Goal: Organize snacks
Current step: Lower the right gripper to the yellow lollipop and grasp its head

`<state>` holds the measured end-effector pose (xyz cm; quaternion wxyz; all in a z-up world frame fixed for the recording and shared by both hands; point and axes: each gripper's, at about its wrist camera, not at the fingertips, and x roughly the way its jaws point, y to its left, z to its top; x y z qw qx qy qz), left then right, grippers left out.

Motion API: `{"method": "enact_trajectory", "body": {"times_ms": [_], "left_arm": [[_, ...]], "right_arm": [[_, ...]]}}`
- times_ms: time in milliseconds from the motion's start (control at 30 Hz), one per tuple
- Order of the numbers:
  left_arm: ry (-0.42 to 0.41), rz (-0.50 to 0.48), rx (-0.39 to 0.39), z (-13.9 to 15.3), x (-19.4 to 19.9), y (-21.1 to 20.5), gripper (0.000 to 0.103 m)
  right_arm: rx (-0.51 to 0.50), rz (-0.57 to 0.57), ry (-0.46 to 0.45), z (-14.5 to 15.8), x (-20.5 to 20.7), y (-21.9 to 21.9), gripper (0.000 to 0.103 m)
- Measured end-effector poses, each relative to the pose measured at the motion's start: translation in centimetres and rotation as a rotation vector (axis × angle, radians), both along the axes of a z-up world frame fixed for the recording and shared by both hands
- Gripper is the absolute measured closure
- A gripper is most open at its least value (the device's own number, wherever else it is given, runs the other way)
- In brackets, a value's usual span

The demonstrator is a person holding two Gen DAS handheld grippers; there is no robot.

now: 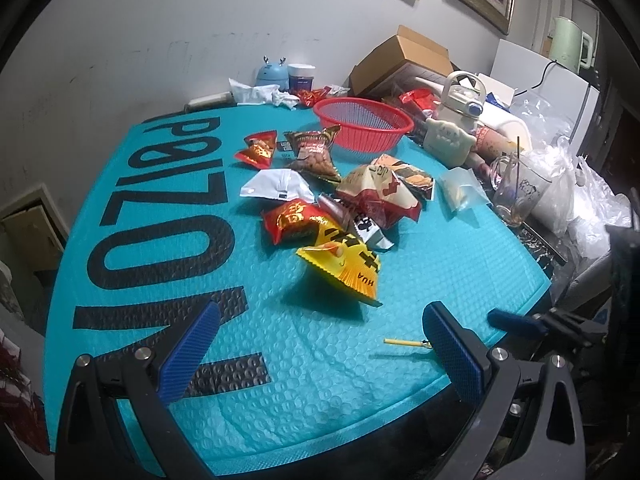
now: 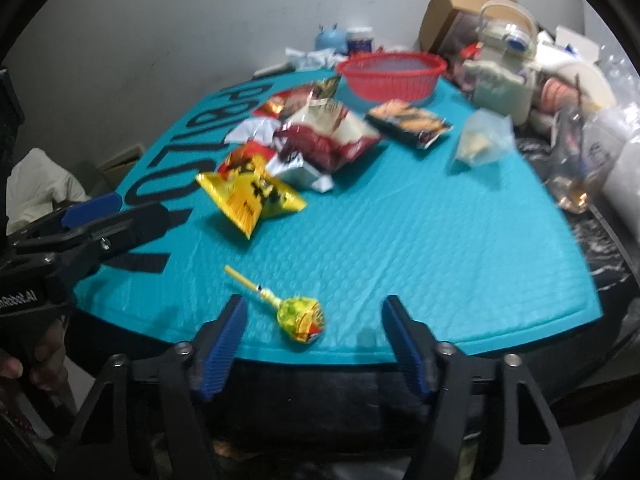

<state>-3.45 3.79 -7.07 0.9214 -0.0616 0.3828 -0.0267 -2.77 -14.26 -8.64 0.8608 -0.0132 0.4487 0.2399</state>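
Looking across the teal mat (image 1: 304,344), I see the empty red basket (image 1: 363,122) at its far side, the snack packets (image 1: 320,200) heaped in the middle, then my left gripper (image 1: 320,344) and right gripper (image 2: 314,332) both spread wide, and the lollipop (image 2: 300,316) lying between the right fingers.

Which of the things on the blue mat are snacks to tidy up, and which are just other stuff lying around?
For the job:
red basket, empty
yellow packet
red packet
peanut packet
lollipop, between the right gripper fingers, not touched

Just lying about:
glass mug
cardboard box
green kettle
crumpled tissue
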Motion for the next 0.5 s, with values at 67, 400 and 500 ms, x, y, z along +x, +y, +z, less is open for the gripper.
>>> {"method": "enact_trajectory", "body": {"times_ms": [67, 400, 500], "left_arm": [[0.008, 0.004, -0.002, -0.3, 0.3, 0.2, 0.000], [0.049, -0.008, 0.004, -0.9, 2.6, -0.4, 0.000], [0.048, -0.014, 0.009, -0.7, 3.4, -0.7, 0.000]], "right_arm": [[0.005, 0.011, 0.025, -0.7, 0.3, 0.2, 0.045], [0.001, 0.060, 0.034, -1.5, 0.8, 0.5, 0.077], [0.002, 0.047, 0.025, -1.2, 1.7, 0.0, 0.077]]}}
